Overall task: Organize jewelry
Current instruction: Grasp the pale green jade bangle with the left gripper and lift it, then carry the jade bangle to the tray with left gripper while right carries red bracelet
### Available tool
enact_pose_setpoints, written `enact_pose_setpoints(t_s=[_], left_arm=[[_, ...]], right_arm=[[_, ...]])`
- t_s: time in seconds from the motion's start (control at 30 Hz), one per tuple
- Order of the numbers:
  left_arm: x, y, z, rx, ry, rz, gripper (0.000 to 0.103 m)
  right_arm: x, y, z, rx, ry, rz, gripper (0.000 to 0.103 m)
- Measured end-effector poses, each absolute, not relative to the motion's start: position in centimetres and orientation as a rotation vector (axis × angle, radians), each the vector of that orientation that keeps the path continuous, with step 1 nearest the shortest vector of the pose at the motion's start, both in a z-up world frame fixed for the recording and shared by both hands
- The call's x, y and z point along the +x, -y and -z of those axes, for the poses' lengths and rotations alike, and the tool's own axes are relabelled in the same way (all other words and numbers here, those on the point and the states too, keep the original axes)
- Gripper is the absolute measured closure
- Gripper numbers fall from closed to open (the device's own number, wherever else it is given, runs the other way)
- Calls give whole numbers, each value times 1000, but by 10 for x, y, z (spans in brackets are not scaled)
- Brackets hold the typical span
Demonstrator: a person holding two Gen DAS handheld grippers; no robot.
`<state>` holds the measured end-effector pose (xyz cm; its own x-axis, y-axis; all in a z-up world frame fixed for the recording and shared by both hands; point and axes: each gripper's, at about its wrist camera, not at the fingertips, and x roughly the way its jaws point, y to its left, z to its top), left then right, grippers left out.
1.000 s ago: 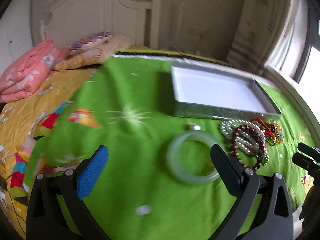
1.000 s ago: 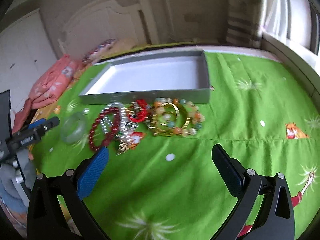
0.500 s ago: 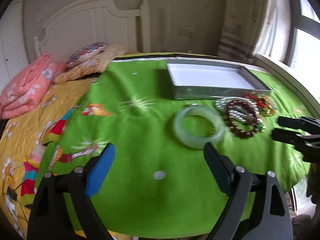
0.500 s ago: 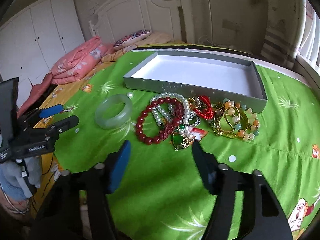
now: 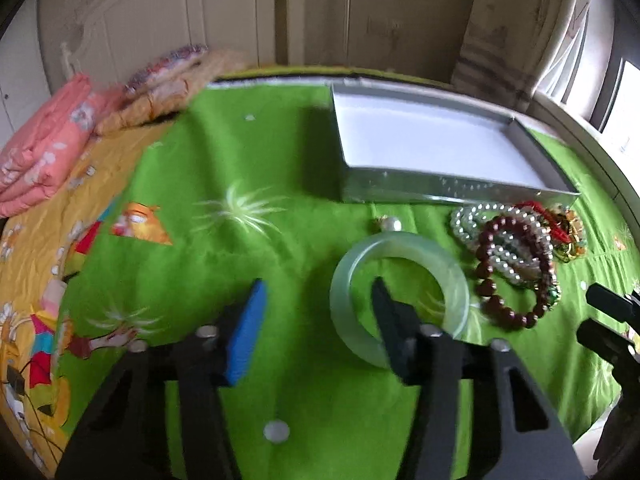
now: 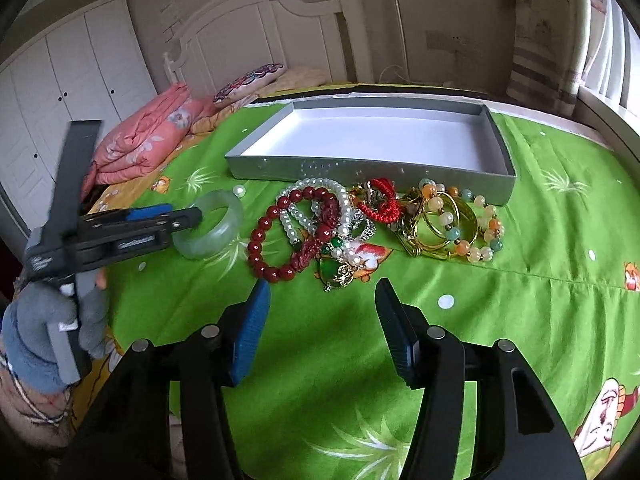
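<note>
Left gripper (image 5: 318,300) with jaws parted, straddling the near rim of the pale green jade bangle (image 5: 400,296), one finger inside the ring and the blue-padded one outside, not closed on it. Right gripper (image 6: 322,300) open and empty, hovering over the green bedsheet (image 6: 540,300) just short of the jewelry pile. Dark red bead bracelet (image 6: 280,232), pearl strands (image 6: 320,188), red cord bracelet (image 6: 380,200), gold bangles (image 6: 440,224) lie beside the bangle, all in front of the empty silver tray (image 6: 360,168).

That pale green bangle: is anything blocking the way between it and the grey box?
Almost nothing. Between the jade bangle and the grey box lies only a loose pearl on the green sheet; the left gripper already straddles its rim.
</note>
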<state>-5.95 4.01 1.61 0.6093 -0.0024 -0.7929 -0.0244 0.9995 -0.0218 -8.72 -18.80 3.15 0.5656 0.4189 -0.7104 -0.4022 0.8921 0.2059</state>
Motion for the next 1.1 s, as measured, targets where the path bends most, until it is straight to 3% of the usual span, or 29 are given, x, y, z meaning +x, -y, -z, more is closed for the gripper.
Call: enact_pose_setpoints(t_s=[0.07, 0.1, 0.17, 0.2, 0.43, 0.67, 1.1], left_arm=[[-56, -35, -15, 18, -911, -19, 55], [-55, -33, -16, 35, -908, -14, 61], [-55, -29, -16, 37, -906, 28, 87], [-55, -27, -16, 55, -899, 19, 89], [-80, -31, -28, 63, -748, -36, 90], [-111, -41, -52, 79, -559, -125, 90], [-149, -51, -74, 30, -447, -116, 90]], right_arm=[[-87, 187, -31, 18, -841, -484, 49], [-88, 187, -31, 20, -841, -486, 49], [-87, 185, -31, 26, -843, -492, 49], [-86, 184, -30, 32, -843, -495, 50], [-81, 184, -30, 88, -848, -509, 70], [-68, 168, -28, 86, -860, -518, 73], [-37, 134, -21, -79, -929, -359, 75]])
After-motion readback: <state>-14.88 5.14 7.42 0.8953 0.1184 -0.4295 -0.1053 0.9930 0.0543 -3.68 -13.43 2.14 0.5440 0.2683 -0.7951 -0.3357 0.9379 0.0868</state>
